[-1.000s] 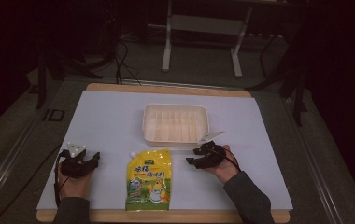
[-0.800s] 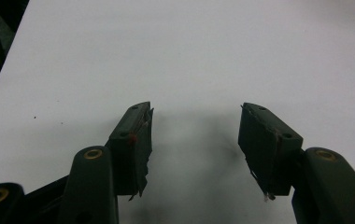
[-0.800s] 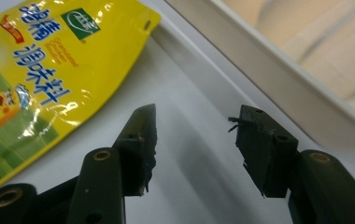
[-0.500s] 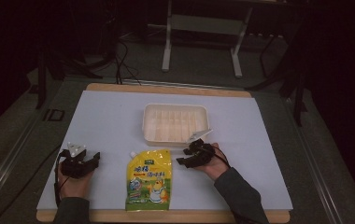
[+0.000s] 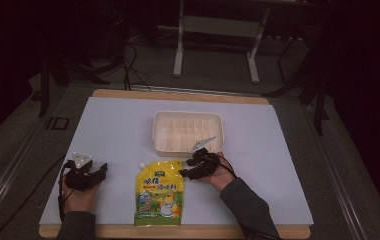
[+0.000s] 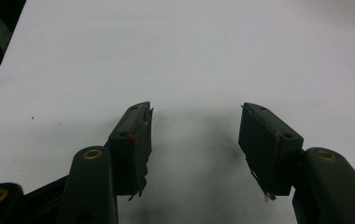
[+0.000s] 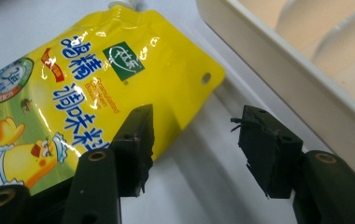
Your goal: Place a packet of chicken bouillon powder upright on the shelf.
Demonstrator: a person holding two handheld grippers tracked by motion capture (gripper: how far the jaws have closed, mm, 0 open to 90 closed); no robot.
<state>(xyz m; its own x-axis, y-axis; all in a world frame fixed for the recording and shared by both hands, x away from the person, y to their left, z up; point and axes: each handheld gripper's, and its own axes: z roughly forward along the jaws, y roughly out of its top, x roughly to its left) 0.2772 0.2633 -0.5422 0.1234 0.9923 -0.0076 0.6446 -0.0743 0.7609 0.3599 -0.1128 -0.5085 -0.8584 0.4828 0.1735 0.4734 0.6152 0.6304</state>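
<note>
A white mat [image 5: 128,130] is seen spread over a wooden table [image 5: 178,95]. A yellow spouted pouch [image 5: 159,192] printed with a cartoon chick is laid flat at the near middle of the mat, spout at its far left corner. A white ribbed tray [image 5: 188,131] is placed just beyond it, toward the far middle.

The left gripper [image 5: 92,172] is held near the mat's near left, well apart from the pouch. In the left gripper view its jaws are spread wide over bare mat [image 6: 189,56], with nothing between them; the left gripper [image 6: 195,126] is pointed at plain white surface.

The right gripper [image 5: 190,167] is held just beside the pouch's far right corner, between pouch and tray. In the right gripper view the jaws of the right gripper [image 7: 194,128] are spread wide; the pouch [image 7: 96,74] is seen passing under the left-hand jaw, and the gap itself is over mat. Contact between jaw and pouch cannot be told. The tray [image 7: 297,79] wall is seen running along the upper right of that view.
</note>
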